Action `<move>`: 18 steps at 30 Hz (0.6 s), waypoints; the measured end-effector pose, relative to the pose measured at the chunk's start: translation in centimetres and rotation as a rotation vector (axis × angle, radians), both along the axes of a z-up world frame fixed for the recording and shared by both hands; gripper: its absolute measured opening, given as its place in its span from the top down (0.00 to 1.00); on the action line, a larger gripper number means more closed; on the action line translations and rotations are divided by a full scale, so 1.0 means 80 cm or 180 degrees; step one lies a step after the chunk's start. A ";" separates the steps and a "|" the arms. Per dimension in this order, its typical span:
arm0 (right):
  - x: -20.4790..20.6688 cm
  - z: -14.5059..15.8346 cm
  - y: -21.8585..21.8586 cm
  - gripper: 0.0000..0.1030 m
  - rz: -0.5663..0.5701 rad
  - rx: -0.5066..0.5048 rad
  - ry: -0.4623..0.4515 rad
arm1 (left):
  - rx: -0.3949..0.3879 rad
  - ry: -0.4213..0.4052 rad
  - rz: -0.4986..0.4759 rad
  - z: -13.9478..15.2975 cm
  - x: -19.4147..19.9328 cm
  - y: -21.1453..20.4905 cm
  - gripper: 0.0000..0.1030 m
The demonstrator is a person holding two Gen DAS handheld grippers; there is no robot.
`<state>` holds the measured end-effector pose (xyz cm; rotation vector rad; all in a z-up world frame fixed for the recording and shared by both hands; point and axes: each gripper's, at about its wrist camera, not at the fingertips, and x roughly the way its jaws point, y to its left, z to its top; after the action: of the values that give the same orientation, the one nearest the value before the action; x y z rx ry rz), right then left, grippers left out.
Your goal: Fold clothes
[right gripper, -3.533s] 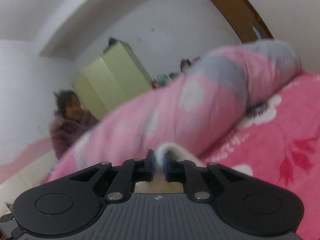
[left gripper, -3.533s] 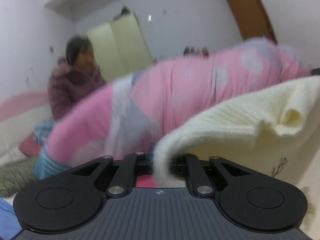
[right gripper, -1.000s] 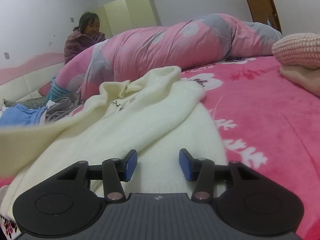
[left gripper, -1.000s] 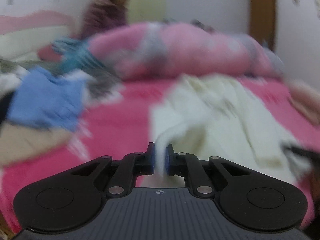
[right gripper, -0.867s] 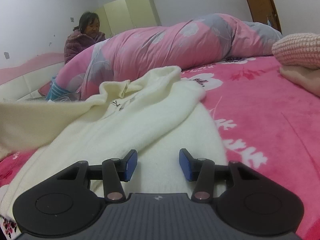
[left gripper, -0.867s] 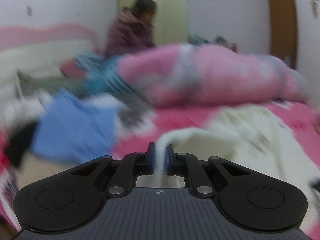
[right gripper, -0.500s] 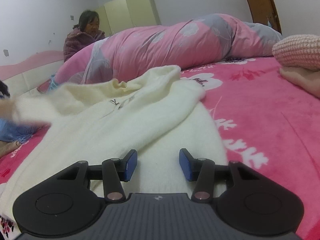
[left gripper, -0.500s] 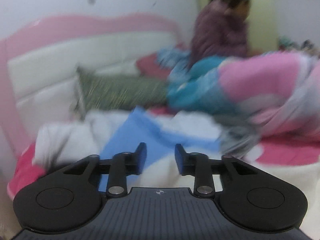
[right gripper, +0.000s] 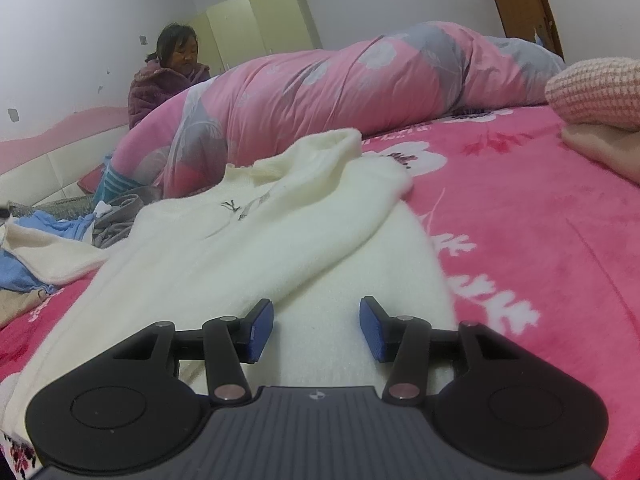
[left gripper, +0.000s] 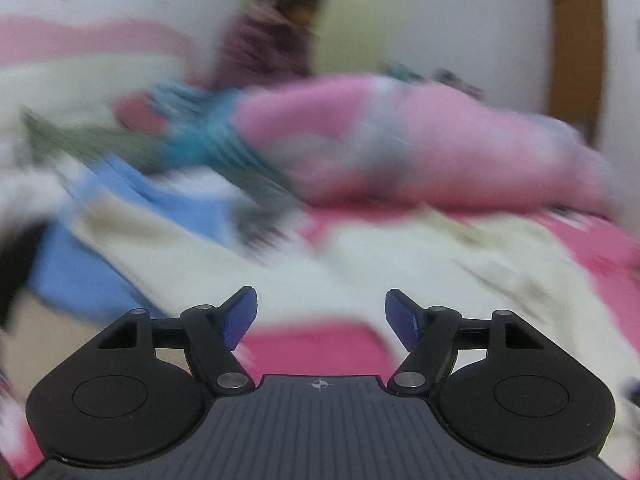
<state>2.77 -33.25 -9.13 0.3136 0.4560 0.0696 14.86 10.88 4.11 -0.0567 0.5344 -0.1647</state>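
Sweater (right gripper: 256,236), cream, lies spread on the pink bedspread (right gripper: 540,240), one sleeve folded across its body, the other trailing left toward a heap of blue clothes (right gripper: 24,268). Right gripper (right gripper: 317,330) hovers low over the hem, jaws apart, pads clear of the knit. Left gripper (left gripper: 320,318), view blurred, jaws opening with nothing between them, sweater (left gripper: 400,264) just beyond. Rolled quilt (right gripper: 360,80) behind; a person (right gripper: 168,76) sits past it.
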 end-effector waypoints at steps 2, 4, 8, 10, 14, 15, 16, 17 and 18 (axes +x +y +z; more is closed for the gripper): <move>0.001 0.000 -0.004 0.51 0.0019 0.0083 0.0024 | -0.0286 0.0223 -0.0238 -0.023 -0.031 -0.020 0.31; 0.004 0.003 -0.012 0.50 0.0035 0.0229 0.0108 | -0.0454 0.0407 -0.0376 -0.048 -0.051 -0.037 0.31; 0.014 0.020 -0.021 0.47 -0.0010 0.0569 0.0362 | -0.0631 0.0670 -0.0510 -0.095 -0.082 -0.066 0.31; 0.017 0.029 -0.022 0.47 0.0037 0.0822 0.0423 | -0.0661 0.0712 -0.0481 -0.107 -0.089 -0.070 0.31; 0.038 0.031 -0.016 0.45 0.0099 0.1236 0.0793 | -0.0758 0.0891 -0.0466 -0.132 -0.096 -0.075 0.32; 0.046 0.029 -0.014 0.45 0.0092 0.1301 0.0927 | -0.0740 0.0884 -0.0468 -0.136 -0.100 -0.077 0.32; 0.051 0.026 -0.011 0.45 0.0087 0.1335 0.0991 | -0.0684 0.0830 -0.0482 -0.136 -0.108 -0.079 0.32; 0.056 0.024 -0.008 0.44 0.0099 0.1357 0.1049 | -0.0637 0.0796 -0.0490 -0.136 -0.112 -0.082 0.33; 0.058 0.025 -0.001 0.45 0.0175 0.1330 0.1080 | -0.0601 0.0765 -0.0494 -0.136 -0.115 -0.084 0.33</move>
<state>7.42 -33.31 -7.14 0.7300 0.7885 0.1676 5.66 4.12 -6.75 -0.2213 0.7625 -0.3628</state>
